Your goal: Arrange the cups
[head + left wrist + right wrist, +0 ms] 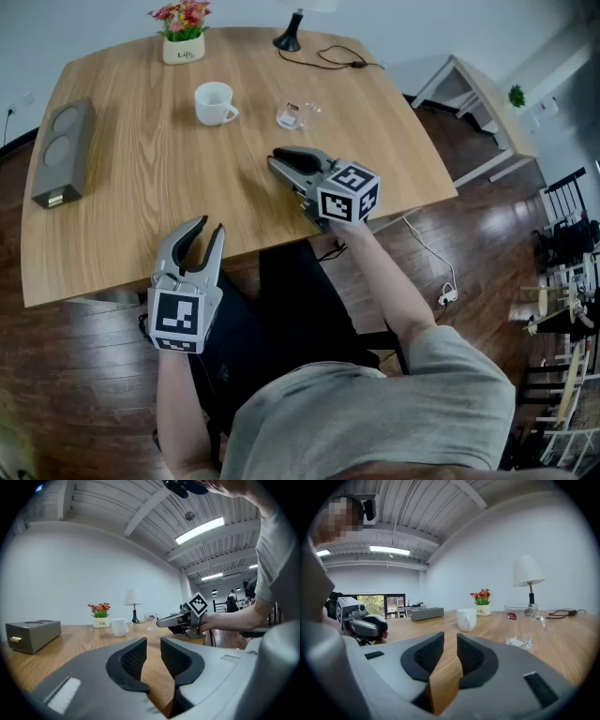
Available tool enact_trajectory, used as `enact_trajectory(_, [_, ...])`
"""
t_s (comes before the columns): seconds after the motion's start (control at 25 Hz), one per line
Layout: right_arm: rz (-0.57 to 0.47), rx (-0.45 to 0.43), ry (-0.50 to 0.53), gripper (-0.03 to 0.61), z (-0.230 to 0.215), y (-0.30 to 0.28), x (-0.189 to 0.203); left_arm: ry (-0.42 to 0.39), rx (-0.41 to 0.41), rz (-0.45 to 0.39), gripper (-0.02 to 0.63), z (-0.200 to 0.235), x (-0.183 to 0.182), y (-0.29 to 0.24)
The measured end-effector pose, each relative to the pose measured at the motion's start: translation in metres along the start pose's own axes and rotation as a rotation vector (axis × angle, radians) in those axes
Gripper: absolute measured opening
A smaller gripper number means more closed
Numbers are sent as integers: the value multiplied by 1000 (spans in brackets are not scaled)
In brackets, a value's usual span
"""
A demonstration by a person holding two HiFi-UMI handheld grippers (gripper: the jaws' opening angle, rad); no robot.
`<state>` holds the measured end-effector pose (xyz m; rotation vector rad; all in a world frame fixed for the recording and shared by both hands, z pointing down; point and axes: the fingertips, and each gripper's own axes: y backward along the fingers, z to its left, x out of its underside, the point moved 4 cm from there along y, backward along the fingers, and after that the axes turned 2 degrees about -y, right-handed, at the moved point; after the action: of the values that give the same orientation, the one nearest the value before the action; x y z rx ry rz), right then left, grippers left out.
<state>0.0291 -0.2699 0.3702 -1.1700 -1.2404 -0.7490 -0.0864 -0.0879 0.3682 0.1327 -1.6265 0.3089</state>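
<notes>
Two cups unclaimed on the table (pixel 141 216) – white mug (pixel 215 103) at eleven o'clock from the right gripper (pixel 281 159), glass cup (pixel 298 114) at twelve. Jaws narrowly apart and empty on it and the left gripper (pixel 211 230) – arranging seemingly not begun.

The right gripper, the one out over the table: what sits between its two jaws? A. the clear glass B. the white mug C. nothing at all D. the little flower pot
C: in the right gripper view the right gripper has its jaws a little apart with only the wooden table showing through the gap. The white mug and the clear glass stand farther off.
</notes>
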Motion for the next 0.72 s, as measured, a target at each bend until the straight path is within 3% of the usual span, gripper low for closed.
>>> enact_trajectory(0.08, [2, 40, 14, 121, -6, -20, -9, -3, -1, -3, 89, 3, -1, -2])
enact_trajectory(0.16, [13, 64, 35, 297, -11, -41, -15, -4, 1, -6, 89, 4, -2, -4])
enact_trajectory(0.28, [65, 78, 126, 293, -11, -69, -20, 5, 9, -7, 89, 4, -2, -4])
enact_trajectory(0.32, [81, 91, 162, 242, -12, -77, -21, 9, 12, -7, 89, 4, -2, -4])
enact_trajectory(0.4, [104, 137, 212, 241, -20, -94, -26, 17, 15, -11, 89, 5, -3, -4])
enact_trajectory(0.6, [155, 201, 232, 235, -42, -129, -35, 43, 23, -23, 89, 6, -2, -3])
enact_trajectory(0.68, [180, 185, 237, 201, -45, -142, -38, 57, 26, -28, 89, 6, -3, -2])
enact_trajectory(0.72, [195, 177, 243, 139, -46, -145, -40, 64, 27, -30, 89, 6, -3, -2])
